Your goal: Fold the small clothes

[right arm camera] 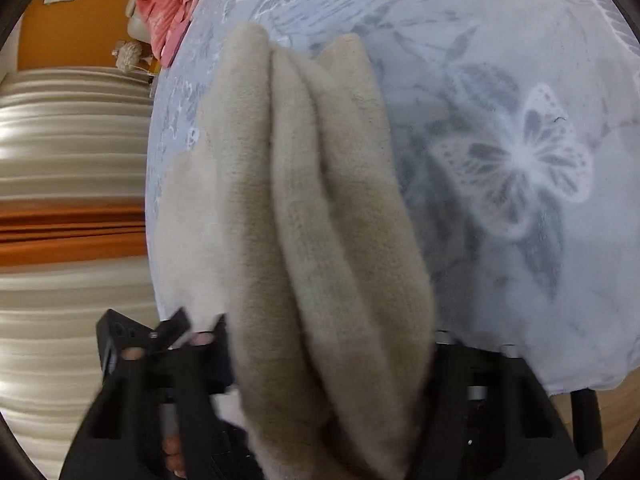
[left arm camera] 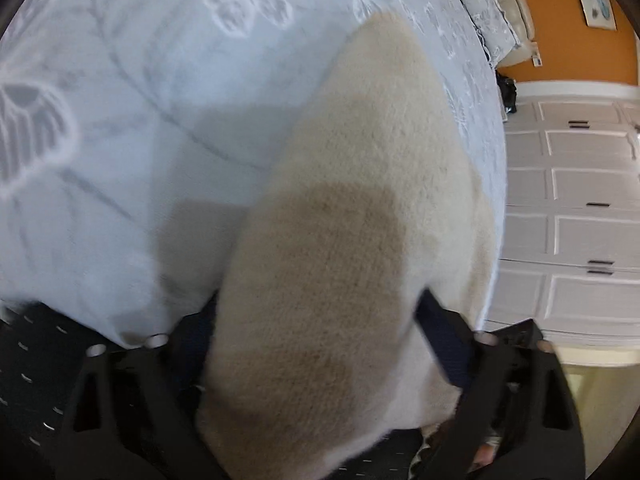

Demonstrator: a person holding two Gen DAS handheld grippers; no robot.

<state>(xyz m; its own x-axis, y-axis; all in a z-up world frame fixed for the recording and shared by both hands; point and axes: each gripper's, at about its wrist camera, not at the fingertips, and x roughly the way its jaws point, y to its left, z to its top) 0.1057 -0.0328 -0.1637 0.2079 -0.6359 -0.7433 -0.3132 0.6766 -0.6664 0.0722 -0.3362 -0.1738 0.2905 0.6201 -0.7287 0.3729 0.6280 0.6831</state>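
A cream fleece garment [left arm camera: 352, 200] lies on the pale blue butterfly bedspread [left arm camera: 120, 120] near the bed's right edge. My left gripper [left arm camera: 320, 300] stands wide, and a smooth mound of the fleece fills the gap between its blue-padded fingers [left arm camera: 444, 344] without looking squeezed. In the right wrist view the same garment [right arm camera: 320, 200] is bunched into three upright folds over the bedspread [right arm camera: 520, 160]. My right gripper [right arm camera: 328, 326] has this bundle pinched between its jaws. The cloth covers most of both pads.
White panelled wardrobe doors [left arm camera: 580, 200] stand beyond the bed edge, with a pillow [left arm camera: 480, 8] at the head. A pink garment [right arm camera: 172, 4] lies at the far corner of the bed. A pale pleated curtain [right arm camera: 72, 140] with an orange band hangs left. Dark flecked floor [left arm camera: 32, 360] shows below.
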